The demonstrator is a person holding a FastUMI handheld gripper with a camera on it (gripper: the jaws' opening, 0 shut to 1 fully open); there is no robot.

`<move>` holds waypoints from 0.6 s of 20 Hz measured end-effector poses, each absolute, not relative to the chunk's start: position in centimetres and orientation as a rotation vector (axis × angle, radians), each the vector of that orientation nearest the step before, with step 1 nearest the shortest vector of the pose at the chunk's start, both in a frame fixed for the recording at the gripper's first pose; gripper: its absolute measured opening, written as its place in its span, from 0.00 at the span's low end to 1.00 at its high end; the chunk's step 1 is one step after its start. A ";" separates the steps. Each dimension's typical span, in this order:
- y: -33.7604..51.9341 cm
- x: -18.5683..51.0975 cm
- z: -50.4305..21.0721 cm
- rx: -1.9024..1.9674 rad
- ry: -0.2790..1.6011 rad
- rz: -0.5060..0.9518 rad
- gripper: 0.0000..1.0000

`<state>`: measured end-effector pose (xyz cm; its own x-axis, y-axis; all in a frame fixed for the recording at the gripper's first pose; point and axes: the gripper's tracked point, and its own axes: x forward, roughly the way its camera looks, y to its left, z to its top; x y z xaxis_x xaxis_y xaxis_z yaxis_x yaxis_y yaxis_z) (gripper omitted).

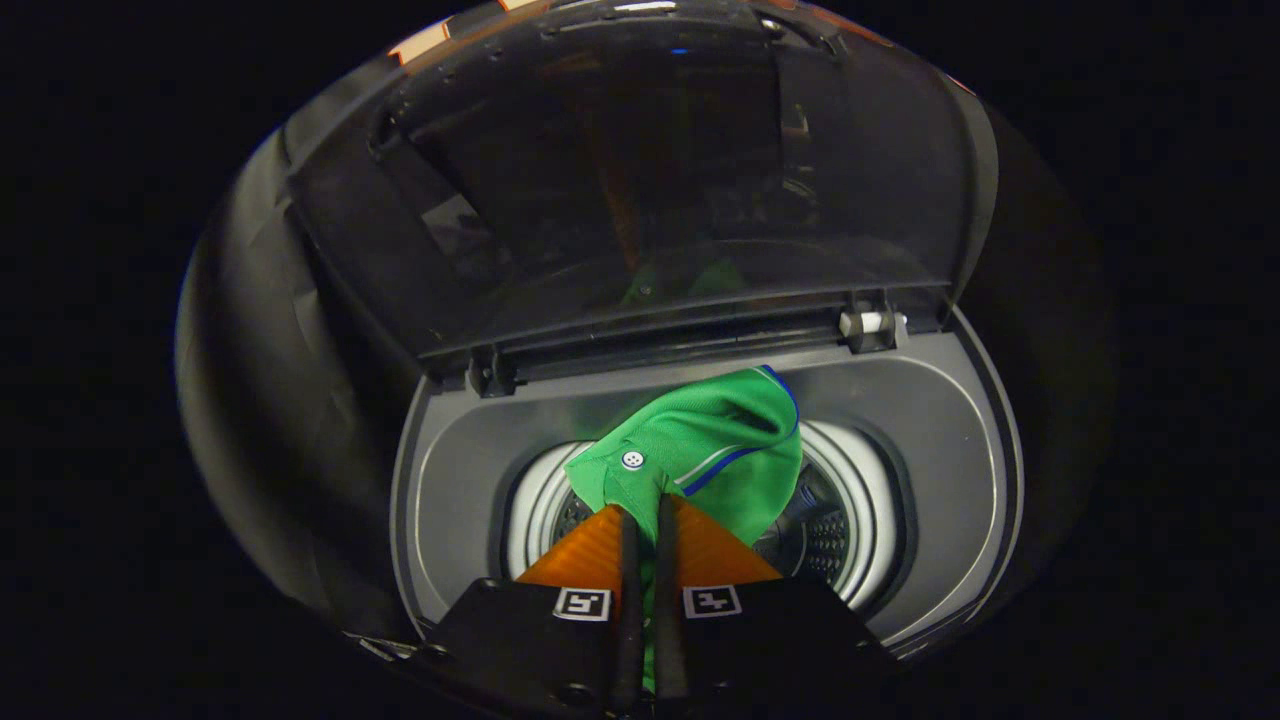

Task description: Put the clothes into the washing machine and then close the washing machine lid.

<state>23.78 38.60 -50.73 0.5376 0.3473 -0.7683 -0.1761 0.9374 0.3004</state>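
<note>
Holding a green polo shirt (700,450) pinched between its two fingers, the hand-held gripper (645,515) hangs right over the open drum (830,530) of the top-loading washing machine (930,420). The shirt bunches just ahead of the fingertips, its buttoned collar uppermost and part of its bulk lying over the drum's white rim (540,500). The tinted lid (640,180) stands raised behind it on its hinges. To do this step well, I would lower the cloth deep into the drum before letting go, so no fold drapes over the rim and fouls the lid.
</note>
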 end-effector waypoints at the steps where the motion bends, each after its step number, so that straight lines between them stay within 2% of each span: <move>1: 38.6 23.6 -51.4 0.192 0.970 0.307 0.13; 12: 38.0 22.6 -54.9 0.156 1.037 0.286 0.13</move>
<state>22.56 37.95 -54.88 0.4764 0.3065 -0.8241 -0.1597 0.9518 0.2618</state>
